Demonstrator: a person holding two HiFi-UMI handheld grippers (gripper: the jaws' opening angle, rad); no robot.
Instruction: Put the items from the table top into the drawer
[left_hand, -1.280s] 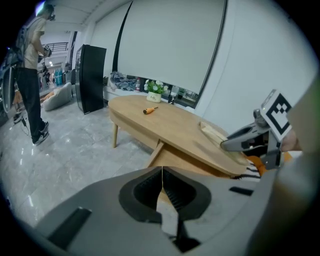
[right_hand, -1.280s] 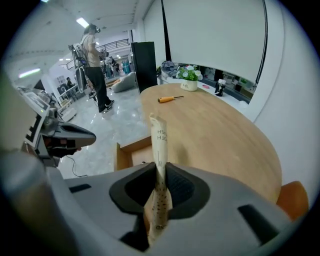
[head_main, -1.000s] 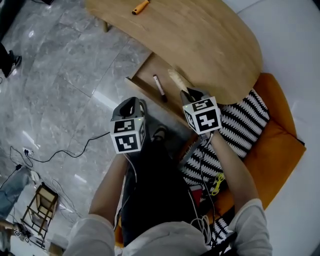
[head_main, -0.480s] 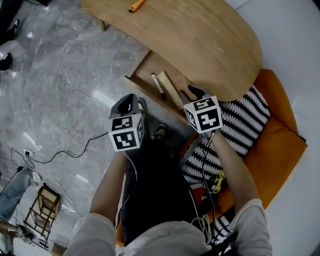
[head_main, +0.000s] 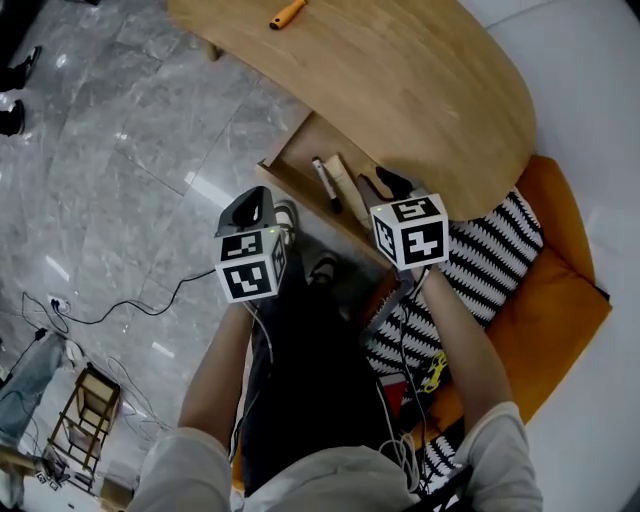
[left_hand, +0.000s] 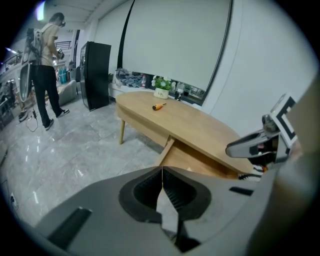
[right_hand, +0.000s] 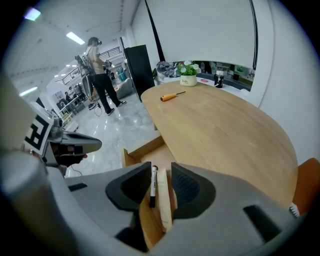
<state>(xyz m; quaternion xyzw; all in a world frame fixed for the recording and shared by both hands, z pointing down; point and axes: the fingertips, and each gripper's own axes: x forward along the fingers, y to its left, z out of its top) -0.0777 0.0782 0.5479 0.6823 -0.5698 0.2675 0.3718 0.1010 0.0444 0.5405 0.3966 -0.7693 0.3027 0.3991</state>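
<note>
right gripper view, right hand-held gripper just opened — empty, wooden stick and marker in drawer below

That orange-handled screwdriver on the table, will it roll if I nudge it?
Likely yes: the screwdriver has a rounded-looking handle and lies flat on the smooth tabletop. It looks rigid and small, so probably light. The thin shaft could slip; the handle seems the better grip.

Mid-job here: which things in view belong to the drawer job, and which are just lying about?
Job: orange-handled screwdriver on the table top; open drawer; marker and wooden stick already lying in it.
Lying about: striped cushion; potted plant; black cabinet.
</note>
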